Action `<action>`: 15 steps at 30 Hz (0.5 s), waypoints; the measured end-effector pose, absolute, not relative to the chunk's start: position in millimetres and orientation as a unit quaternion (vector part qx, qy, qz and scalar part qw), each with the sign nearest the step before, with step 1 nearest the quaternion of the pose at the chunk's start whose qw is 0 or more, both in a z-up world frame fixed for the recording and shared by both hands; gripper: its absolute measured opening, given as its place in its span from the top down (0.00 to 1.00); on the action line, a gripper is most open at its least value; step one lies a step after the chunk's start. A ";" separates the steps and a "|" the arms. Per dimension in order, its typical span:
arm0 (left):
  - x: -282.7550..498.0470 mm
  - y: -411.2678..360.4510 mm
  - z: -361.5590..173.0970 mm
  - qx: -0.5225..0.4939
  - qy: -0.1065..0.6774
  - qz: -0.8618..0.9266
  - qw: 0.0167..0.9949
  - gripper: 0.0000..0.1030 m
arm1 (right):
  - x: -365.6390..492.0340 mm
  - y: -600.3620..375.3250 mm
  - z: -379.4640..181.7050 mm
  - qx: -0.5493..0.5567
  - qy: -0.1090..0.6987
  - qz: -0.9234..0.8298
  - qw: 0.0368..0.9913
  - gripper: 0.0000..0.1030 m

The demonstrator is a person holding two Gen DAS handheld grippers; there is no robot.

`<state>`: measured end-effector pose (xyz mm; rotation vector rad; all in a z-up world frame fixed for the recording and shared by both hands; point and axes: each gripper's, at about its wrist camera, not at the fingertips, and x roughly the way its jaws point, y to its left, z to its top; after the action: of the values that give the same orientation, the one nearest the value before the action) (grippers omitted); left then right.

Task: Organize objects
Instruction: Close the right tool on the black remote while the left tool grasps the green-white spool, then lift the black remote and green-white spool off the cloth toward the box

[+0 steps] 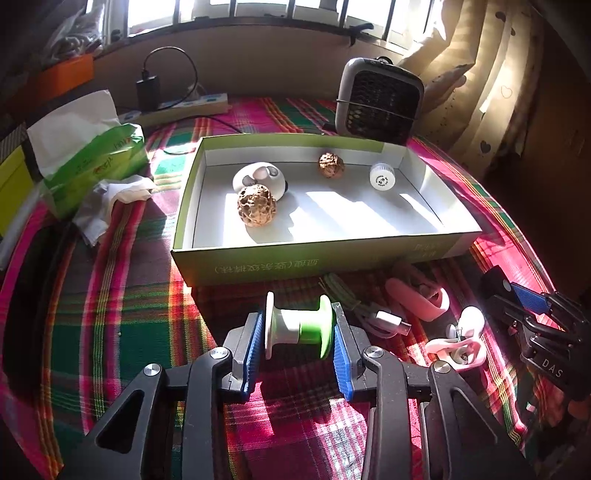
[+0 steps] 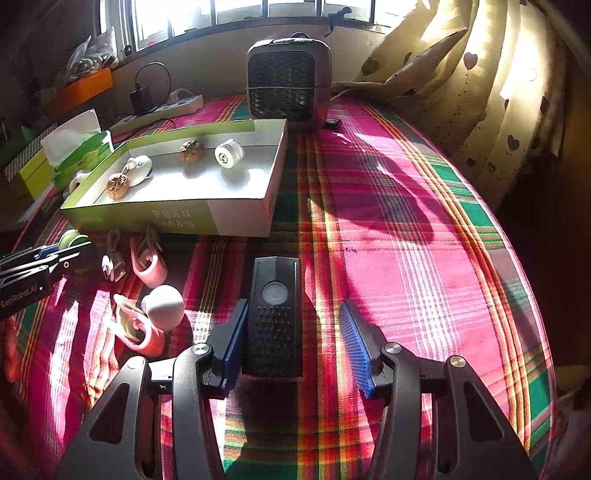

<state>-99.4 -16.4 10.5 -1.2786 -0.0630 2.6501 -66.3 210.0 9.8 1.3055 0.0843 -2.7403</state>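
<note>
Spool (image 1: 298, 328): light, stiff plastic, near the box's front wall; best taken by its two flanges.
Left gripper (image 1: 300, 345): narrowed, its pads against both flanges.
Black device (image 2: 275, 310): rigid, smooth-sided, likely slippery; take it by its long sides.
Right gripper (image 2: 293, 343): left pad touching the device, right pad apart.
Box (image 1: 314, 258): two walnuts, one white case, one white cap.

— What's behind the table?
— A barred window (image 1: 258, 11) at twelve o'clock, sunlight pouring in over a brown wall (image 1: 258, 62).
— And to the side?
— A cream heart-print curtain (image 2: 480, 92) at two o'clock; plaid tablecloth (image 2: 406, 258) striped with shadow.
</note>
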 end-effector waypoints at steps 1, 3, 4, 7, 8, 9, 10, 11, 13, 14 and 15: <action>-99.3 -16.4 10.5 -0.432 -0.022 0.896 0.099 0.70 | -66.2 210.3 10.0 0.429 0.027 -0.901 0.053 0.65; -99.2 -16.5 10.6 -0.432 -0.022 0.896 0.099 0.70 | -66.2 211.2 10.1 0.428 0.025 -0.902 0.053 0.69; -99.1 -16.5 10.7 -0.432 -0.022 0.896 0.099 0.70 | -66.1 211.3 10.3 0.428 0.024 -0.902 0.054 0.73; -99.3 -16.5 10.7 -0.432 -0.023 0.896 0.099 0.70 | -65.7 211.6 10.1 0.428 0.024 -0.902 0.054 0.73; -99.3 -16.5 10.8 -0.432 -0.022 0.896 0.099 0.70 | -65.7 211.6 10.1 0.428 0.024 -0.902 0.054 0.73; -99.2 -16.4 10.7 -0.432 -0.022 0.896 0.099 0.70 | -65.7 211.6 10.0 0.428 0.023 -0.902 0.054 0.73; -99.2 -16.5 10.8 -0.432 -0.022 0.896 0.099 0.70 | -65.6 211.9 10.0 0.428 0.023 -0.902 0.055 0.73; -99.1 -16.5 10.8 -0.432 -0.021 0.896 0.098 0.70 | -65.6 211.8 10.0 0.428 0.023 -0.902 0.055 0.73; -99.2 -16.6 10.8 -0.432 -0.022 0.896 0.099 0.70 | -65.6 211.8 10.0 0.428 0.023 -0.902 0.055 0.73; -99.1 -16.7 10.7 -0.432 -0.023 0.896 0.099 0.70 | -65.6 211.9 10.0 0.428 0.023 -0.902 0.055 0.73; -99.1 -16.5 10.7 -0.432 -0.022 0.896 0.099 0.70 | -65.6 211.9 9.9 0.428 0.023 -0.902 0.054 0.73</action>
<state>-99.1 -16.5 10.7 -1.2781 -0.0661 2.6502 -65.6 211.9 9.9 1.2992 0.0695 -2.7394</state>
